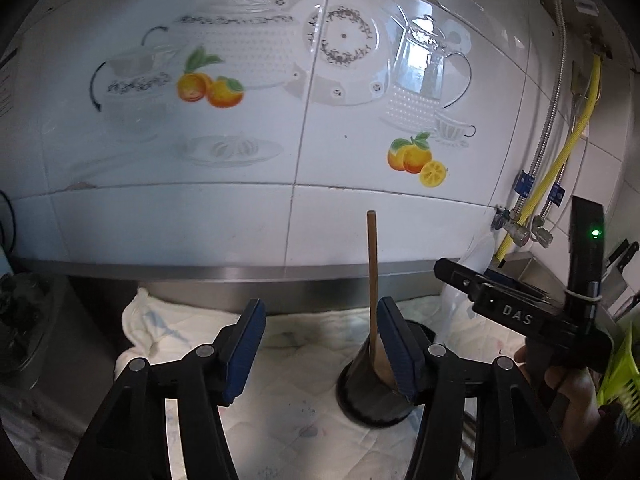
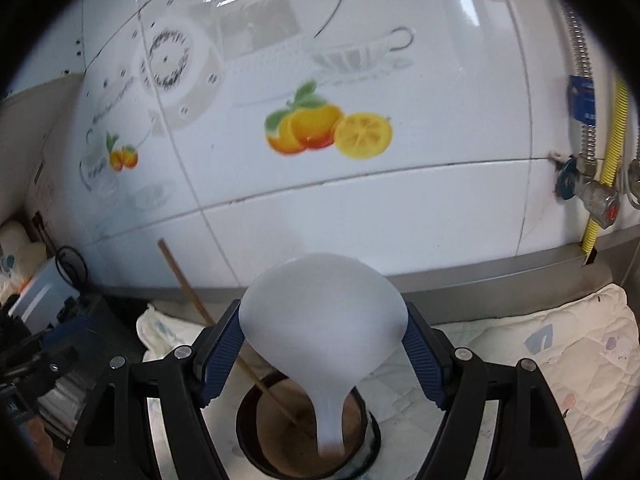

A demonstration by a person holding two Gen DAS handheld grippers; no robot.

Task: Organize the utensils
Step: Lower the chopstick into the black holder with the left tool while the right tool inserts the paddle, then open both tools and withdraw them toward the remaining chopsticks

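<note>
Our right gripper (image 2: 322,344) clasps the white spoon (image 2: 322,316) bowl-up, handle pointing down into the holder (image 2: 248,432); left gripper (image 1: 322,344) released.

A steel counter (image 1: 240,272) carries a white quilted cloth (image 1: 280,360) — on it, below the jaws, stands a dark holder (image 1: 360,392).

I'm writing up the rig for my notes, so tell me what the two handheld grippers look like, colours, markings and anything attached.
Both are black plastic. The left gripper and right gripper have angular black finger arms with silver pivot bolts and ribbed blue pads. Seen from the left wrist camera, the right gripper's body reads DAS in pale letters, with a white tie round a black module showing a green light.
</note>
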